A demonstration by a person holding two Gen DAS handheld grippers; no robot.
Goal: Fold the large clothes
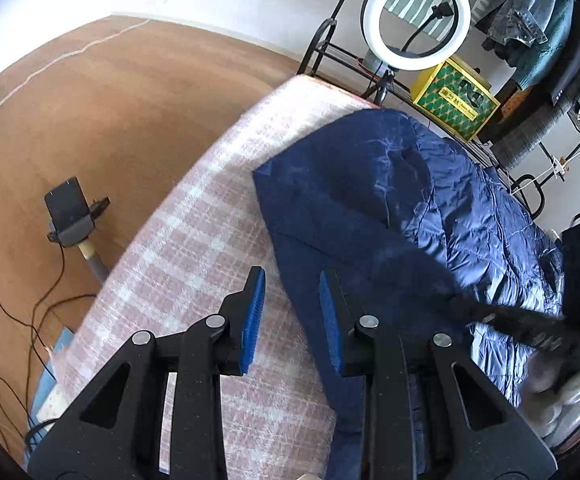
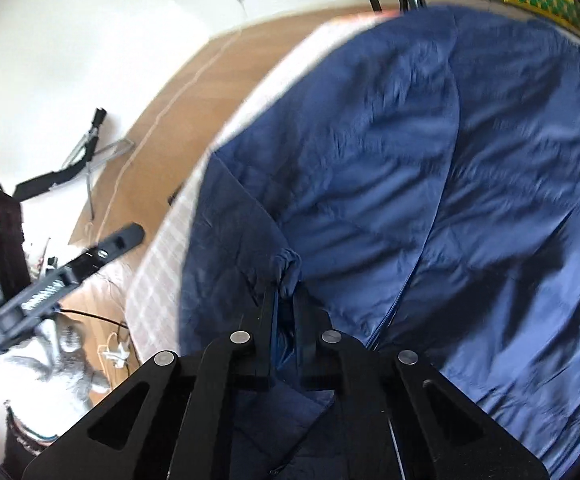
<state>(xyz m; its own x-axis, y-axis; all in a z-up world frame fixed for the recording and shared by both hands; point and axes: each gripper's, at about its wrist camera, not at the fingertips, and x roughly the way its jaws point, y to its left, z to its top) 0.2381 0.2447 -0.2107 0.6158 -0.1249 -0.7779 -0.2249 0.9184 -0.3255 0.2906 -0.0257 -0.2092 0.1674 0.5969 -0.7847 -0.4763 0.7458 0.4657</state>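
A large navy padded jacket (image 1: 370, 220) lies spread on a bed with a pink checked cover (image 1: 193, 240). My left gripper (image 1: 292, 280) hovers open over the jacket's left edge. Its blue pads are apart with nothing between them, and one finger is above the fabric while the other is above the cover. In the right wrist view the jacket (image 2: 370, 160) fills most of the frame over the cover (image 2: 157, 280). My right gripper (image 2: 285, 286) is shut on a bunched fold of the jacket's edge, which puckers at the fingertips.
The bed's left edge drops to a wooden floor (image 1: 109, 120) with cables (image 1: 29, 320) and a phone on a stand (image 1: 67, 212). Behind the bed are a black rack, a ring light (image 1: 416, 20), a yellow box (image 1: 456, 98) and hanging clothes (image 1: 530, 20).
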